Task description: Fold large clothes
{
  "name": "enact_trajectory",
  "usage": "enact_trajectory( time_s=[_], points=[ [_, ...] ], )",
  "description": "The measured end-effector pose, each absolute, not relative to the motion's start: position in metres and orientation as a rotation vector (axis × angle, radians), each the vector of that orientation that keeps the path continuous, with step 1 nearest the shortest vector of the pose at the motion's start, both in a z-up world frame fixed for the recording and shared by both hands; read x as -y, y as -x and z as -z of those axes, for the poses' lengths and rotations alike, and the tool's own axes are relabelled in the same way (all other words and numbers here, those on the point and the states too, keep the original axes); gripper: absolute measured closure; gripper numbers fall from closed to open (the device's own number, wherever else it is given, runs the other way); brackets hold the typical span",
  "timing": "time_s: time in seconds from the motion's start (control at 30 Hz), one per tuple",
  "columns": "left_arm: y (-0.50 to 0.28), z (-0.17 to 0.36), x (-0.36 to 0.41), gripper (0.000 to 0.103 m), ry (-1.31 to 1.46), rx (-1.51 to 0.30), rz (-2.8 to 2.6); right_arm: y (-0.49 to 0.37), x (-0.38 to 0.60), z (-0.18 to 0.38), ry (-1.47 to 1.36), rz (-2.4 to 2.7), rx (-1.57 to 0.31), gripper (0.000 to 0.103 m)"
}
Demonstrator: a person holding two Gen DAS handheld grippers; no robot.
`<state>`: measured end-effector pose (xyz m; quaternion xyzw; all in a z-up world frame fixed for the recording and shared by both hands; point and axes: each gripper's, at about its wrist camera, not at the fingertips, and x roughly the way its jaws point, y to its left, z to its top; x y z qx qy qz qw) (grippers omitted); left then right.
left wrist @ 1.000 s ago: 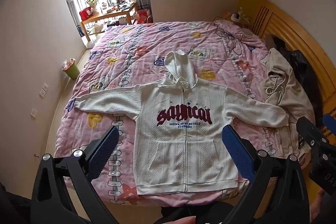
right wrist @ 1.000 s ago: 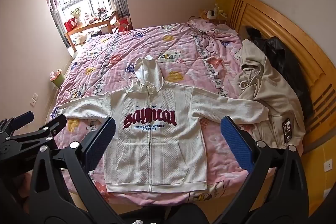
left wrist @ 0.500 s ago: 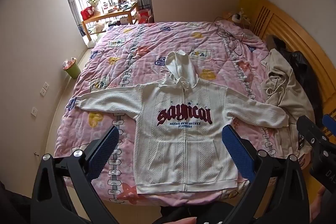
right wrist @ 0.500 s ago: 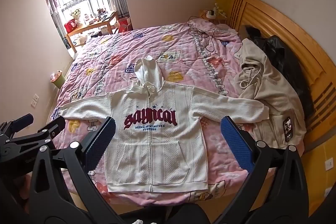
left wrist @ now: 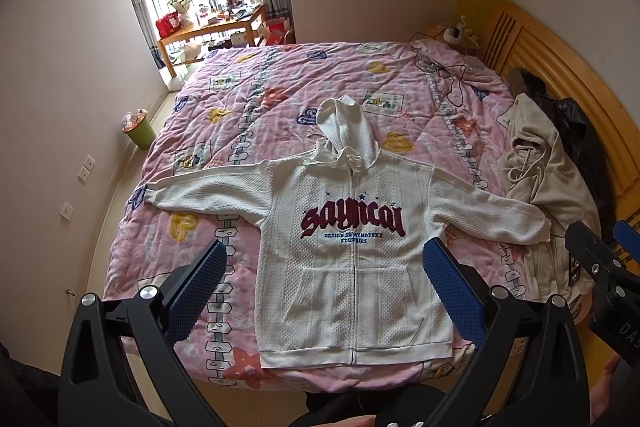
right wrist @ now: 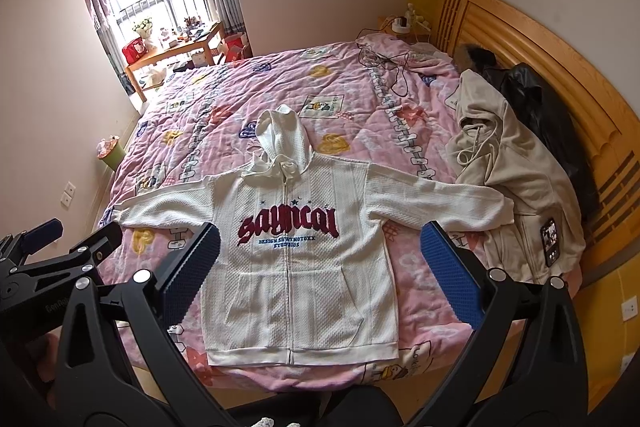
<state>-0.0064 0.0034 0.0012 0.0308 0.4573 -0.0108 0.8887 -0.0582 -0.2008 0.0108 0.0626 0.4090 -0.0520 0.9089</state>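
Nearest, two tools hang above the foot edge of the bed, each with its blue-padded fingers spread wide and gripping nothing: the left tool (left wrist: 320, 291) and the right tool (right wrist: 316, 273), both held apart from the cloth. Just beyond them one white zip hoodie (left wrist: 352, 259) lies face up and flat on the pink quilt (left wrist: 280, 83), hem at the bed's near edge, both sleeves stretched straight out, hood pointing toward the window. Its chest reads "saymcal" in dark red letters, with small blue lines beneath that seem to read "DESIGN ... STUDIOS"; the middle word is too small to tell. Right of the hoodie, touching its sleeve cuff, one beige garment (right wrist: 516, 187) lies crumpled, with a dark patch near its hem, and one black jacket (right wrist: 536, 99) sits past it against the wooden headboard (right wrist: 568, 67). Left of the hoodie, on the floor, one green bin (left wrist: 140, 129) holds pale rubbish. Farthest, a wooden surface (left wrist: 212, 27) by the window carries one red bag, flowers and small clutter
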Motion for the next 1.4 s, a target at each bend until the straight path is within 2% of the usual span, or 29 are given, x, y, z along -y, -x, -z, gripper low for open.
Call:
enact_trajectory(
  time_s=[0.43,1.03,1.23,1.4],
  points=[
    [0.003,-0.005,-0.014,0.008,-0.054,-0.941,0.011,0.059,0.202,-0.008,-0.147,0.110,-0.839,0.006],
    [-0.044,0.001,-0.029,0.008,-0.021,-0.970,0.017,0.012,0.198,-0.008,-0.130,0.168,-0.852,0.006],
    [-0.066,0.014,-0.063,0.008,0.008,-0.987,-0.017,-0.006,0.183,0.001,-0.101,0.172,-0.882,0.006],
    [-0.103,0.035,-0.121,0.008,0.056,-0.998,-0.091,-0.030,0.154,0.019,-0.043,0.171,-0.934,0.006]
  ],
)
